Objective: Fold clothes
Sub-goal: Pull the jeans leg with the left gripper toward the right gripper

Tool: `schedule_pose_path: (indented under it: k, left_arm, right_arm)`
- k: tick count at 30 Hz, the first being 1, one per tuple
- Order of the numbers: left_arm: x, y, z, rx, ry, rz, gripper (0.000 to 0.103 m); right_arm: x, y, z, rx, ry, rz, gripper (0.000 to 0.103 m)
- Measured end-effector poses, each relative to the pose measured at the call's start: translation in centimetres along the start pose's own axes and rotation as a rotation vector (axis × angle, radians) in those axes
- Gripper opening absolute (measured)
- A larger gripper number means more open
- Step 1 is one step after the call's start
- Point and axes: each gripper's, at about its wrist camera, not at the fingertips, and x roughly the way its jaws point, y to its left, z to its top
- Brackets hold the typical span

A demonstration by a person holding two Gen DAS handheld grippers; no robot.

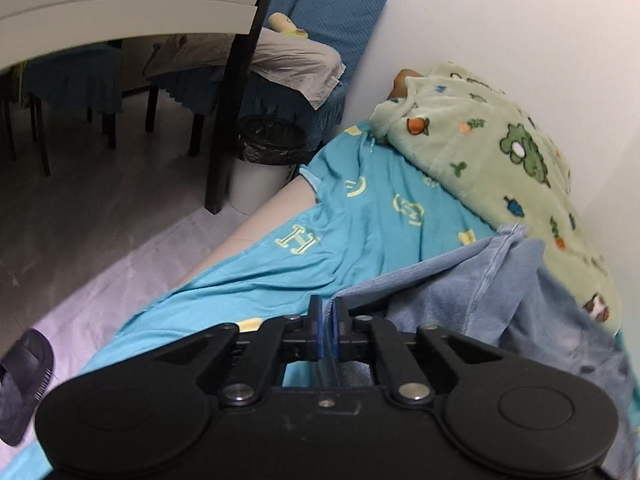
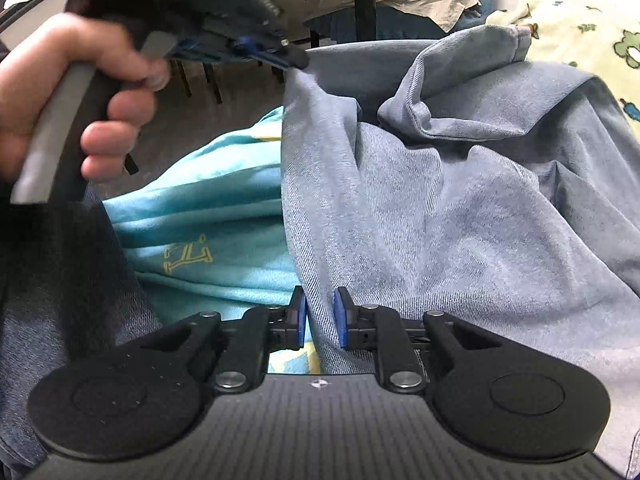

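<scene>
A light blue denim garment [image 2: 460,208] lies crumpled on a turquoise sheet [image 1: 360,216] with yellow prints. My left gripper [image 1: 328,320] is shut on an edge of the denim garment [image 1: 480,280] and holds it lifted; it also shows in the right wrist view [image 2: 296,60], gripped by a hand at the upper left. My right gripper [image 2: 320,316] has its blue pads closed on a lower fold of the same garment's left edge, the cloth filling the narrow gap between them.
A green fleece blanket [image 1: 500,160] with cartoon prints lies along the white wall. Off the bed edge stand a bin with a black bag [image 1: 264,160], a black table leg [image 1: 228,120], blue-covered chairs [image 1: 320,40] and a black slipper [image 1: 20,380] on the floor.
</scene>
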Motion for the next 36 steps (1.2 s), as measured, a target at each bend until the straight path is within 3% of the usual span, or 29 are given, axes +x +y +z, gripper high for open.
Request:
schedule_pose_path:
  k: [2,4,6,7,17,22,26,27,28,29,30,36]
  left_arm:
    - [0.2,-0.6,-0.1,0.032,0.004,-0.007,0.005]
    - [0.5,-1.2,-0.2,0.065,0.001,-0.025,0.015]
    - [0.8,-1.7,-0.2,0.091,0.0,-0.037,0.035]
    - [1.0,-1.9,-0.1,0.103,-0.003,-0.045,0.037]
    - [7.1,-5.9,2.2,0.359,0.045,-0.042,0.042]
    - [11.7,-6.4,3.6,0.376,0.123,-0.042,0.044]
    - [14.6,-6.9,4.7,0.373,0.138,-0.043,0.039]
    - [15.2,-7.1,4.9,0.386,0.149,-0.039,0.033]
    - [15.8,-7.2,5.0,0.396,0.161,-0.037,0.019]
    - [16.3,-7.0,5.1,0.385,0.183,-0.045,0.011]
    - [16.4,-6.8,5.1,0.362,0.199,-0.052,0.007]
    - [12.3,-5.5,5.8,0.267,0.144,-0.086,0.003]
  right_arm:
    - [0.2,0.0,-0.1,0.001,0.014,0.004,0.016]
    - [0.3,0.0,-0.3,0.005,0.024,0.008,0.016]
    - [0.5,-0.1,-0.4,0.013,0.029,0.011,0.016]
    - [0.4,-0.1,-0.4,0.017,0.029,0.014,0.016]
    - [0.8,-0.9,-0.3,0.035,0.037,0.035,0.016]
    - [0.8,-1.4,0.1,0.054,0.03,0.045,0.016]
    - [0.9,-1.8,0.2,0.073,0.03,0.058,0.016]
    - [0.9,-1.9,0.2,0.077,0.029,0.06,0.017]
    - [1.0,-1.9,0.2,0.08,0.026,0.063,0.017]
    - [1.0,-2.1,0.2,0.085,0.023,0.065,0.017]
    - [1.0,-2.2,0.3,0.092,0.02,0.069,0.017]
    - [1.4,-2.9,0.5,0.137,0.017,0.1,0.017]
